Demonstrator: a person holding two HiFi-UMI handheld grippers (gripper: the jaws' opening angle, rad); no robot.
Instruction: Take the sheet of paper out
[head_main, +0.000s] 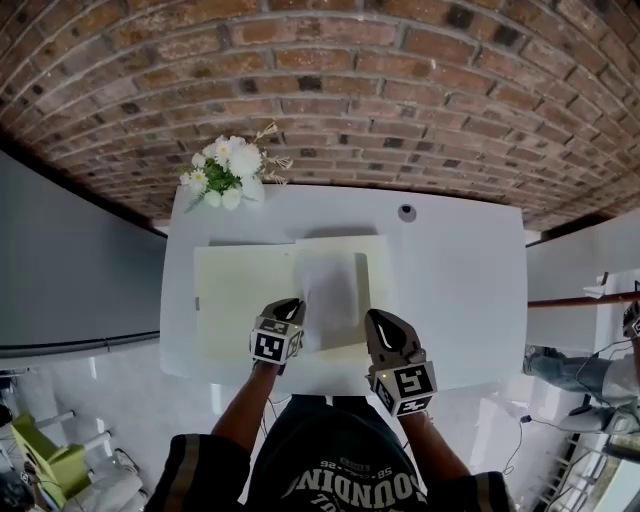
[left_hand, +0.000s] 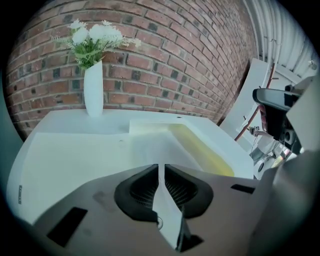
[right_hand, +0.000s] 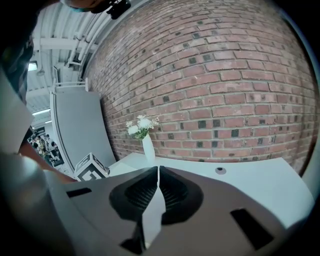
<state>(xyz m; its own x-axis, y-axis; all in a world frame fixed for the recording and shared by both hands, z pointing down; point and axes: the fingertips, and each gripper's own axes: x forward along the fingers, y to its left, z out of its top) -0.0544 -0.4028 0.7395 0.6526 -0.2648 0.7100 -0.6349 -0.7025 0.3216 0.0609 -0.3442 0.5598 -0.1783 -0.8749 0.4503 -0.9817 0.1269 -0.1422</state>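
A white sheet of paper lies over the middle of an open pale-yellow folder on the white table. My left gripper is at the sheet's left edge and my right gripper at its lower right corner. In the left gripper view the left gripper is shut, with a thin white strip of the sheet pinched between the pads. The right gripper likewise is shut on a white strip of the sheet. The folder's yellow inside shows ahead to the right.
A white vase of flowers stands at the table's far left corner, by the brick wall. A small dark round fitting sits in the tabletop at the far right. The table's near edge is right by the person's body.
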